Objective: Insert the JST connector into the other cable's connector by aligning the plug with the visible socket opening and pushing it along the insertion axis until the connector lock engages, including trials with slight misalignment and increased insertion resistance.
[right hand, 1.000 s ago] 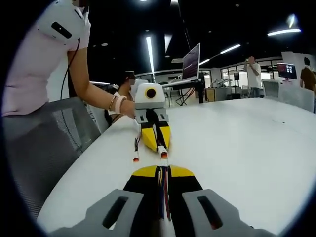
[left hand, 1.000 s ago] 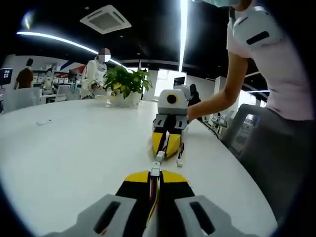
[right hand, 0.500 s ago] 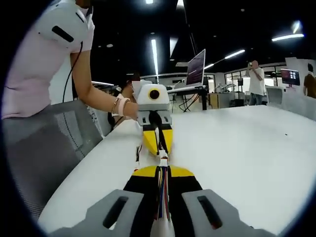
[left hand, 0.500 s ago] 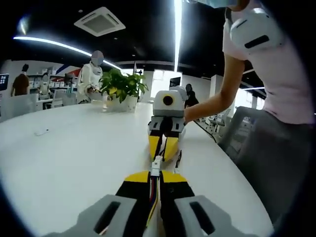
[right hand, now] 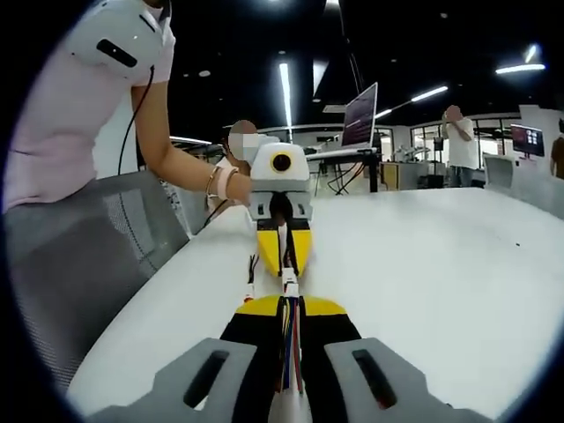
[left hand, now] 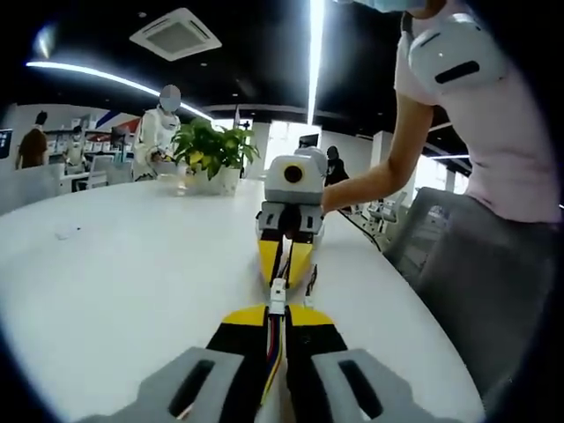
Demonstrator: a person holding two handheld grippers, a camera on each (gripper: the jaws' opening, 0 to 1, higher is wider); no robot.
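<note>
In the left gripper view, the left gripper (left hand: 276, 319) has its jaws closed on a bundle of coloured wires (left hand: 274, 339), whose white JST connector (left hand: 278, 300) juts from the tips over the white table (left hand: 123, 282). Just beyond, tip to tip, the right gripper (left hand: 284, 264) grips the other cable, its connector (left hand: 278, 285) touching the first. In the right gripper view the right gripper (right hand: 288, 319) is likewise clamped on its wires (right hand: 290, 339), white connector (right hand: 288, 284) meeting the left gripper (right hand: 282, 256). The plug looks aligned and at the socket mouth, perhaps partly in; the final push seems to remain. Whether the lock has caught is too small to tell. Far off stands a potted plant (left hand: 210, 152)
</note>
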